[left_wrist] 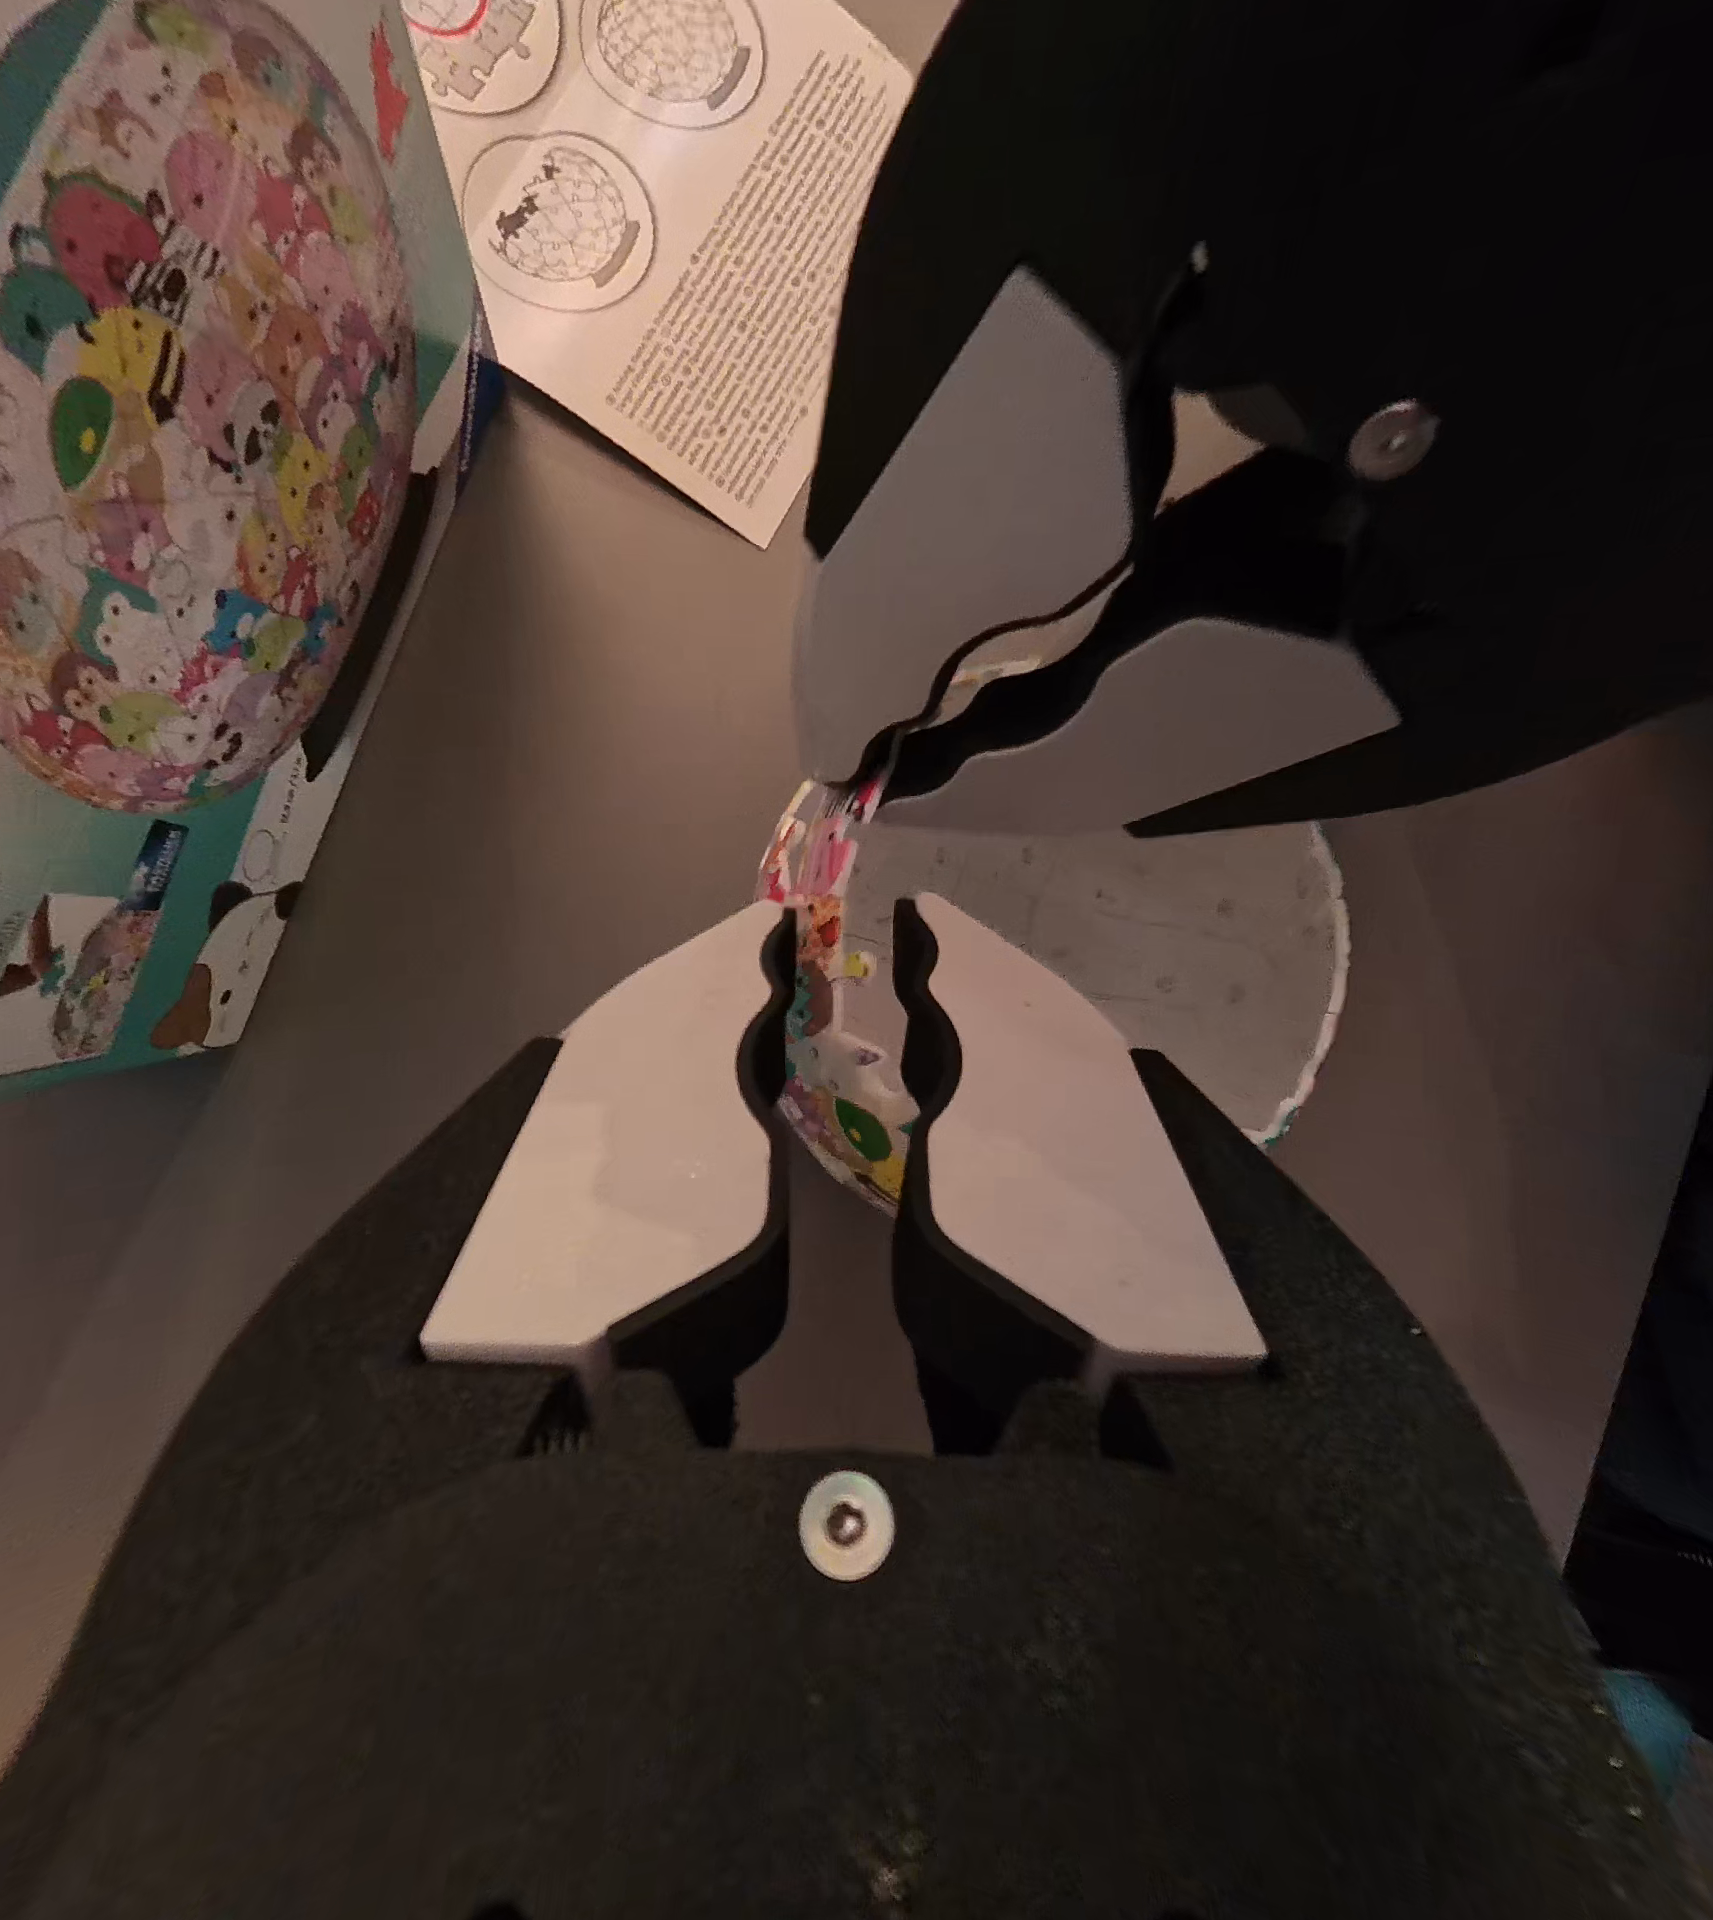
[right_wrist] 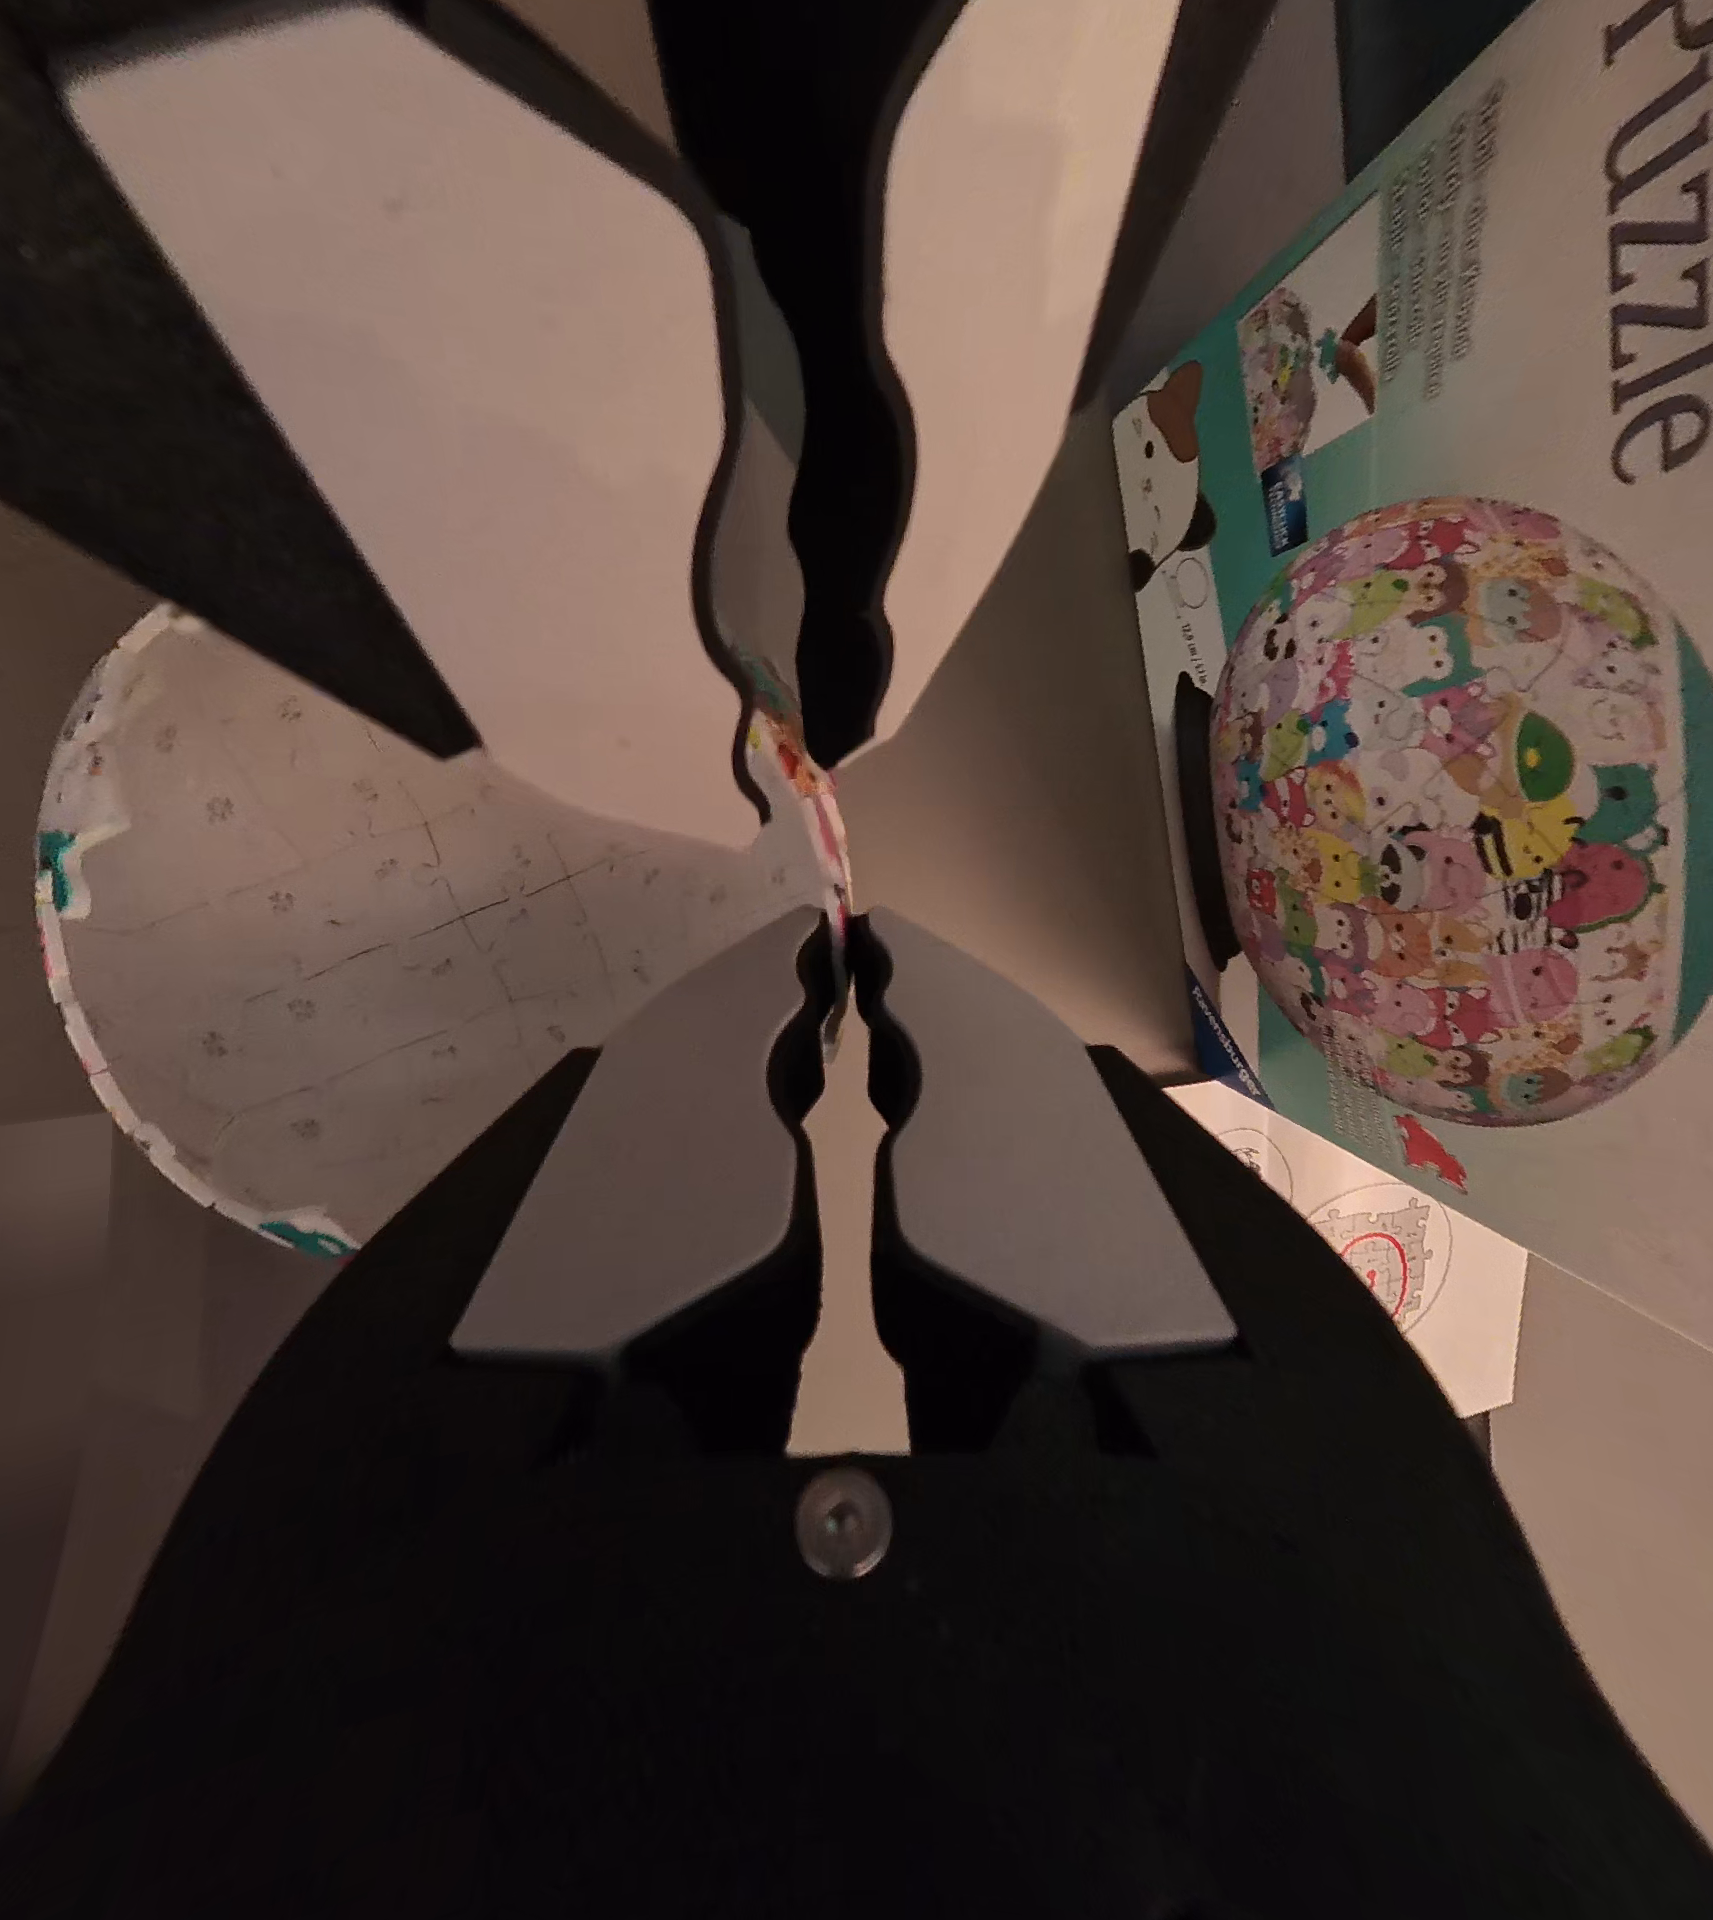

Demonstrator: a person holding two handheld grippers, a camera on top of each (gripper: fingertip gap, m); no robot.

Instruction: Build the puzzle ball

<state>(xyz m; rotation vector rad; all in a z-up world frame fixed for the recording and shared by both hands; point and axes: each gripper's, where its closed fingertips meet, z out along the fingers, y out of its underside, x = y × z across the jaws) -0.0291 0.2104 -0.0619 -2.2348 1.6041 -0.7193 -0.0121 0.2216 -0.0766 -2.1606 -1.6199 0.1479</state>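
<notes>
Above table (left_wrist: 561,665): half-built puzzle ball (left_wrist: 1122,966), white inside showing.
Left gripper (left_wrist: 836,914): nearly closed on its rim.
Right gripper (right_wrist: 839,925): pinching same rim.

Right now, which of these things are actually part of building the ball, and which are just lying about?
In use:
- half-built puzzle ball, a shell
- left gripper, around the shell's rim
- right gripper, pinching the same rim

Lying about:
- puzzle box, pictured with the finished ball
- instruction sheet, beside the box
- grey table
</notes>
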